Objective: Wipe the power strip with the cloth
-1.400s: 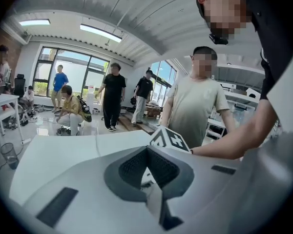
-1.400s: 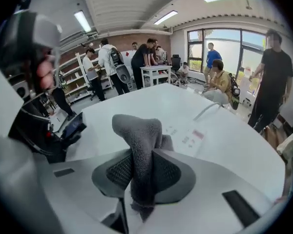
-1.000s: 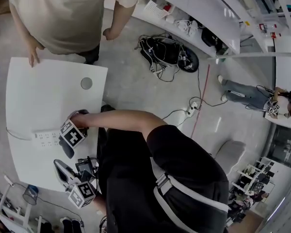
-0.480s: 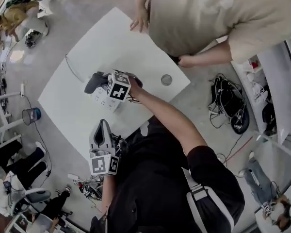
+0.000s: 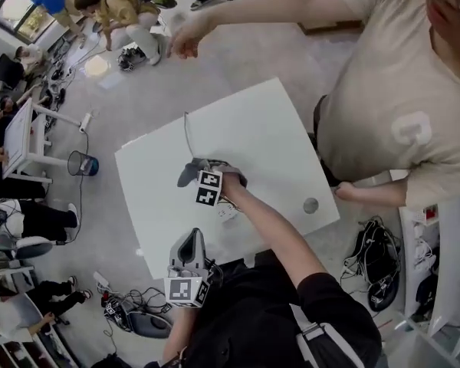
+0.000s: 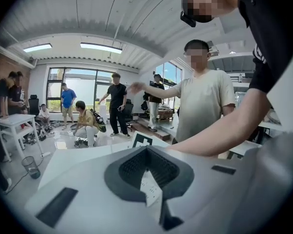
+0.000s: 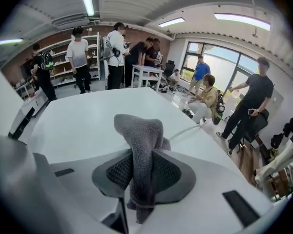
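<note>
grey cloth (image 7: 139, 135) pinched between right tongs (image 7: 142, 167) over the power strip (image 5: 228, 211); left tongs (image 6: 147, 172) slightly apart, empty, well clear

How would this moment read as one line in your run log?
right gripper: shut on grey textured cloth | left gripper: open, empty | white plastic power strip: on white table, ahead of left gripper | wipe contact: unclear

Grey textured cloth (image 7: 139, 145), bunched and pinched, white power strip (image 6: 148, 188) lying flat.
</note>
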Demonstrator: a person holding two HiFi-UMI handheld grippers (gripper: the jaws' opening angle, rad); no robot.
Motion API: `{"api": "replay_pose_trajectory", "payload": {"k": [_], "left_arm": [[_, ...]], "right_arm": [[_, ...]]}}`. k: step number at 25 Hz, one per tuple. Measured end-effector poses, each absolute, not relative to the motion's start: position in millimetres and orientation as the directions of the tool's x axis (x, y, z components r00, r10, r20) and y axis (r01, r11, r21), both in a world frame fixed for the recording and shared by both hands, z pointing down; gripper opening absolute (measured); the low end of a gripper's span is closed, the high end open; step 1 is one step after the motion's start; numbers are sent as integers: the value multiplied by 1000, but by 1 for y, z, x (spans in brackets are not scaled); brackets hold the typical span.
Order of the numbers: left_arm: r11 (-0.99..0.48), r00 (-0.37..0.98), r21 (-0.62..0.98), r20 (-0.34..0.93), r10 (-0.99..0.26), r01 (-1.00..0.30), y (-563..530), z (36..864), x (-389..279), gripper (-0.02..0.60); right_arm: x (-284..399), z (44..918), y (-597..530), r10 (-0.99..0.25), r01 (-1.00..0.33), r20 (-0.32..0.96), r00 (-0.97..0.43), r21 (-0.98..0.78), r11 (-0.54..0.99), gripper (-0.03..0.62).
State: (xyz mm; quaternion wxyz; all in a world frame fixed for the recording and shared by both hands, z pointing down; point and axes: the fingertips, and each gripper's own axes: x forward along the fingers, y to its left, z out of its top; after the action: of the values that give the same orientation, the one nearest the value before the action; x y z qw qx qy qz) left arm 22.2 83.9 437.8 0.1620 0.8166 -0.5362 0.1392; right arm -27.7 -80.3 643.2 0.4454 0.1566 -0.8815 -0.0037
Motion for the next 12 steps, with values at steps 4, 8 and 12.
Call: {"api": "replay_pose_trajectory", "payload": {"k": [4, 8, 12], "left_arm": [[-342, 367, 135, 395, -842, -930, 82, 437, 23, 35], [-346, 380, 158, 382, -843, -925, 75, 442, 35, 35], [-376, 415, 176, 368, -832, -910, 66, 440, 54, 35]], "right_arm": [[-10, 637, -47, -229, -205, 774, -590, 131, 970, 109], [14, 638, -2, -178, -130, 771, -611, 124, 984, 109], [42, 636, 33, -155, -107, 771, -618, 112, 988, 109]]}}
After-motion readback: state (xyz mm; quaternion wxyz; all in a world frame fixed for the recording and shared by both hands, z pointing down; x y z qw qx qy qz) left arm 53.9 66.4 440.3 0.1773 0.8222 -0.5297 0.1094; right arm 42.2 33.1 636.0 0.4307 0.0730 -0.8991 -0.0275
